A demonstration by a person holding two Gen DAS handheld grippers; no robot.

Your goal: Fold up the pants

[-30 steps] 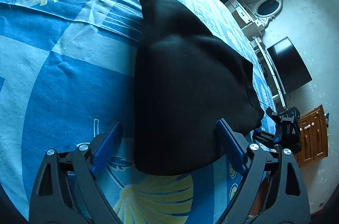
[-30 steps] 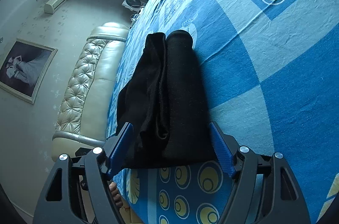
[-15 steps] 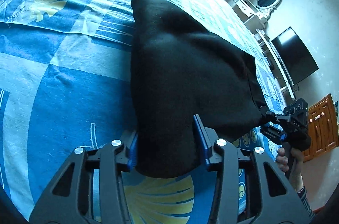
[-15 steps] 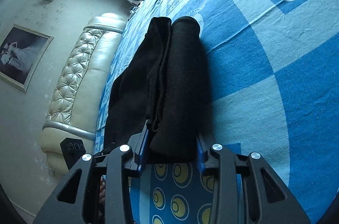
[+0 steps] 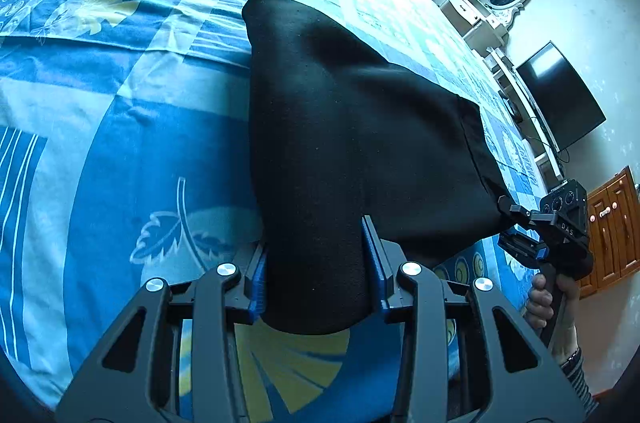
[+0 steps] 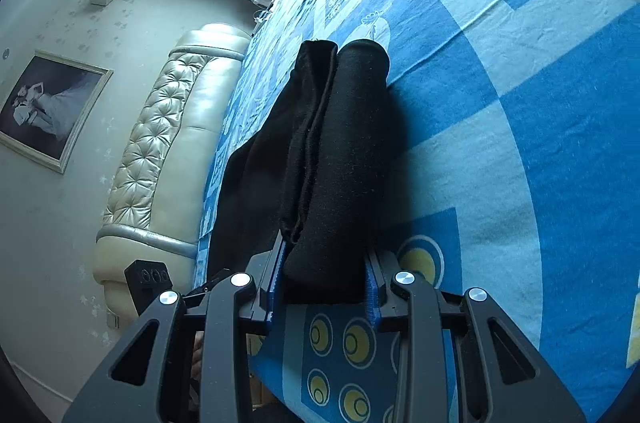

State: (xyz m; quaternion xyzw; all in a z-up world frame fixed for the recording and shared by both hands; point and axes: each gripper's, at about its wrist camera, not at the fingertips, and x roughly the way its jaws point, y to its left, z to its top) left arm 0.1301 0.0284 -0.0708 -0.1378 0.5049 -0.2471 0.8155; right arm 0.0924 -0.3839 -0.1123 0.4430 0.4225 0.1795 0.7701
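Pants (image 5: 352,151), black and folded, lie on the blue patterned bed (image 5: 120,143). Left gripper (image 5: 316,275) and right gripper (image 6: 324,283) have just closed; each clamps a bunched near corner of the fabric between narrowed blue pads.

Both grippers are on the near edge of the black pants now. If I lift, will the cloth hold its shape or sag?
The black fabric pants will probably sag: between the left gripper and the right gripper they already drape in soft bulges. The stacked layers look thick, so likely weighty for cloth. The matte knit seems grippy against the blue fingers, so slipping looks unlikely.
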